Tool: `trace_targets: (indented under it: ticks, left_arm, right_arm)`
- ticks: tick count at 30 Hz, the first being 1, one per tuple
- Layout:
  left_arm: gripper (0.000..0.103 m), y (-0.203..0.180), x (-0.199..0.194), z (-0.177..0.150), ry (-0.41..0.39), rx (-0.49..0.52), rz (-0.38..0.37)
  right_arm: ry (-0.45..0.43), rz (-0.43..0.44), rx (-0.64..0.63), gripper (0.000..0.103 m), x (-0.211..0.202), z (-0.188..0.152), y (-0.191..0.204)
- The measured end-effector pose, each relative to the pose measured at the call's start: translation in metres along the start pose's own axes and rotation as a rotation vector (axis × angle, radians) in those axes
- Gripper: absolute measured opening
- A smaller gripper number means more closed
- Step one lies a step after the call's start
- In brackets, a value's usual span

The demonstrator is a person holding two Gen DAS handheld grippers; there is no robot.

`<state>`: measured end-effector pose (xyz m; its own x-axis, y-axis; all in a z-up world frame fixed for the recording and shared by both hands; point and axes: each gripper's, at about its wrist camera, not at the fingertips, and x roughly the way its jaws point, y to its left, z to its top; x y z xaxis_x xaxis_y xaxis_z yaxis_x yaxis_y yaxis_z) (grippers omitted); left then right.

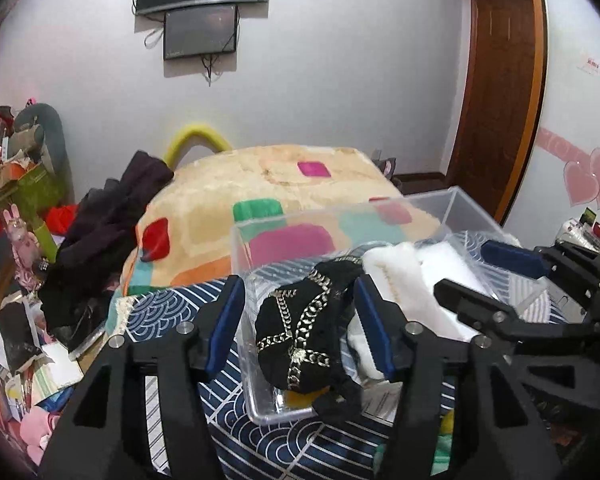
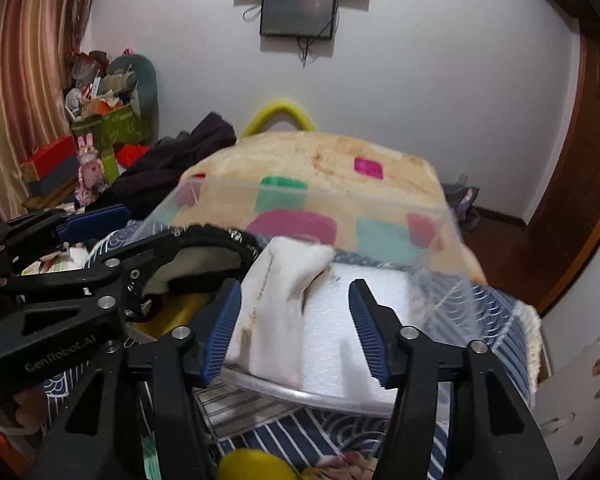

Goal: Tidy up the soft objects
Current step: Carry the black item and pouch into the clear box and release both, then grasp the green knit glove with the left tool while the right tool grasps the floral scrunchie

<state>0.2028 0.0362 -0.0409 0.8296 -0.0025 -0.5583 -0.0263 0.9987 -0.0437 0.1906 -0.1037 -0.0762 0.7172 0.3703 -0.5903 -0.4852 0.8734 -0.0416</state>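
Observation:
A clear plastic box [image 1: 260, 408] stands on the blue wave-patterned bedcover [image 1: 168, 308]. In it lie a black sock with gold chain print [image 1: 300, 332] and white socks [image 1: 404, 276]. My left gripper [image 1: 296, 320] is open, its jaws either side of the black sock at the box's near left corner. My right gripper [image 2: 294, 328] is open and empty over the white sock [image 2: 280, 304] in the box [image 2: 440, 280]. The right gripper also shows in the left wrist view [image 1: 480, 280], open at the box's right side. The left gripper shows in the right wrist view [image 2: 112, 232].
A folded beige blanket with coloured squares [image 1: 268, 196] lies behind the box. Dark clothes [image 1: 112, 220] are heaped to its left. Cluttered boxes and papers [image 1: 16, 184] fill the left side. A wooden door [image 1: 500, 80] is at the right. A yellow soft thing [image 2: 252, 464] lies near the front.

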Motion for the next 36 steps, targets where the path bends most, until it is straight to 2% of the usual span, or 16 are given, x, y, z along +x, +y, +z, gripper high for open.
trace_targets:
  ticks: [6, 10, 16, 23, 29, 36]
  left_arm:
    - [0.073, -0.009, -0.039, 0.003, -0.088, 0.025, 0.002]
    - [0.089, -0.014, -0.062, -0.004, -0.122, 0.031, -0.014]
    - [0.096, -0.026, -0.080, -0.022, -0.122, 0.045, -0.043]
    - [0.097, -0.038, -0.072, -0.060, -0.028, 0.032, -0.080]
    - [0.097, -0.045, -0.054, -0.085, 0.074, 0.011, -0.128]
    - [0.094, -0.048, -0.034, -0.110, 0.163, -0.014, -0.165]
  right_arm:
    - [-0.098, -0.036, 0.004, 0.066, -0.039, 0.000, -0.006]
    - [-0.148, -0.042, 0.021, 0.069, -0.061, -0.002, -0.010]
    - [-0.187, -0.048, 0.052, 0.072, -0.082, -0.014, -0.016]
    - [-0.145, -0.064, 0.081, 0.072, -0.082, -0.040, -0.019]
    - [-0.072, -0.051, 0.117, 0.080, -0.066, -0.067, -0.021]
    - [0.016, -0.036, 0.156, 0.081, -0.050, -0.092, -0.023]
